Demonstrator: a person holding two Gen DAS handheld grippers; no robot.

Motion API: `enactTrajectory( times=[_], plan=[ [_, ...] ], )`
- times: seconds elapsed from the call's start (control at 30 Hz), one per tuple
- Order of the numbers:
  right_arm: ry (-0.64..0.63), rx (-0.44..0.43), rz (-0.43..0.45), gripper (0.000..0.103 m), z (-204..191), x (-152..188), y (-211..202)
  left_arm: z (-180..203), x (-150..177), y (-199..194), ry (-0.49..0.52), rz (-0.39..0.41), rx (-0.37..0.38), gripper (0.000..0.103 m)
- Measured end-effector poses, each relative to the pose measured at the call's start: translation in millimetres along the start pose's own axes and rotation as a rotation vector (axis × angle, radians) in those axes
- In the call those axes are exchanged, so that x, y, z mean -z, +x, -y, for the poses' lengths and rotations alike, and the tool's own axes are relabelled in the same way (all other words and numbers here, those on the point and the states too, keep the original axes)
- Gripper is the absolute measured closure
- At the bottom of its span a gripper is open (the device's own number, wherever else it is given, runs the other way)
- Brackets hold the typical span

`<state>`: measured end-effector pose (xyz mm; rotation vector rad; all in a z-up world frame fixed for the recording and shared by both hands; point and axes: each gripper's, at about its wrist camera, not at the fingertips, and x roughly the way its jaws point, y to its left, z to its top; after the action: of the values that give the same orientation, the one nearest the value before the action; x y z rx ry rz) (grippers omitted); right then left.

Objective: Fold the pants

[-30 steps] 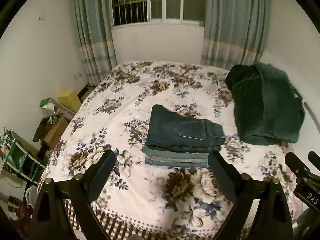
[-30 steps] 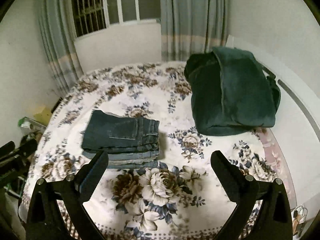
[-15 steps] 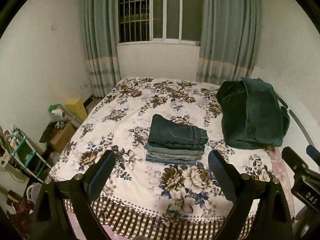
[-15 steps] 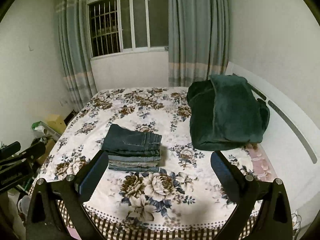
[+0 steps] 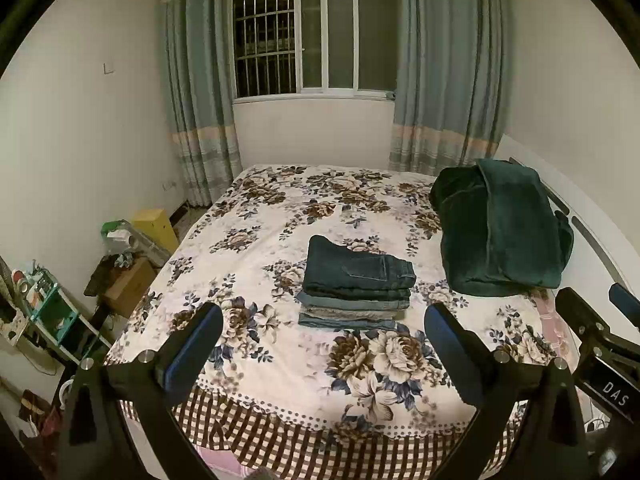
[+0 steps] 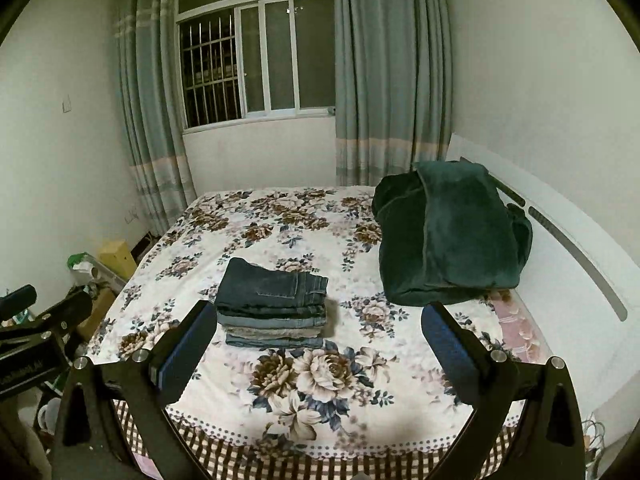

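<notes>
Beyond the bed's [image 5: 280, 432] near edge, folded pants [image 5: 356, 288] lie stacked mid-mattress, well ahead of left gripper [image 5: 320, 344] and right gripper [image 6: 316, 344], both spread and holding nothing.

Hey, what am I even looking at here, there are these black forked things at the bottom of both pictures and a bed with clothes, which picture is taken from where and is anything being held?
The black forks are two handheld grippers, one in each of a person's hands, with no robot arm behind them. Each gripper carries a wide-angle camera that looks out along its two fingers, which is why the room bulges.

One picture comes from the left gripper, the other from the right gripper. Each also catches the other gripper at its edge.

Both face a bed with a floral bedspread. On it lies a stack of folded pants, dark jeans on top, lighter ones under. Beside it, toward the headboard, is a bundled dark green blanket.

Nothing is held: both grippers are open and sit away from the bed.
</notes>
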<state>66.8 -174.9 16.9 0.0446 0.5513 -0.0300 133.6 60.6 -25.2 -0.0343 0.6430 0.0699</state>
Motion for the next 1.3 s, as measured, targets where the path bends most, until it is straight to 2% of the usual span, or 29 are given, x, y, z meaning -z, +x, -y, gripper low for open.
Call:
enactTrajectory(
  times=[0.47, 1.3],
  plan=[
    [-0.001, -0.029, -0.004, 0.000, 4.6, -10.3, -2.8, -0.2, 5.2, -10.3, -0.001, 0.009, -0.019, 0.000],
    [-0.002, -0.046, -0.013, 0.000, -3.5, -5.6, -0.8, -6.3, 3.2, -18.4, 0.003, 0.028, -0.013, 0.000]
  ],
)
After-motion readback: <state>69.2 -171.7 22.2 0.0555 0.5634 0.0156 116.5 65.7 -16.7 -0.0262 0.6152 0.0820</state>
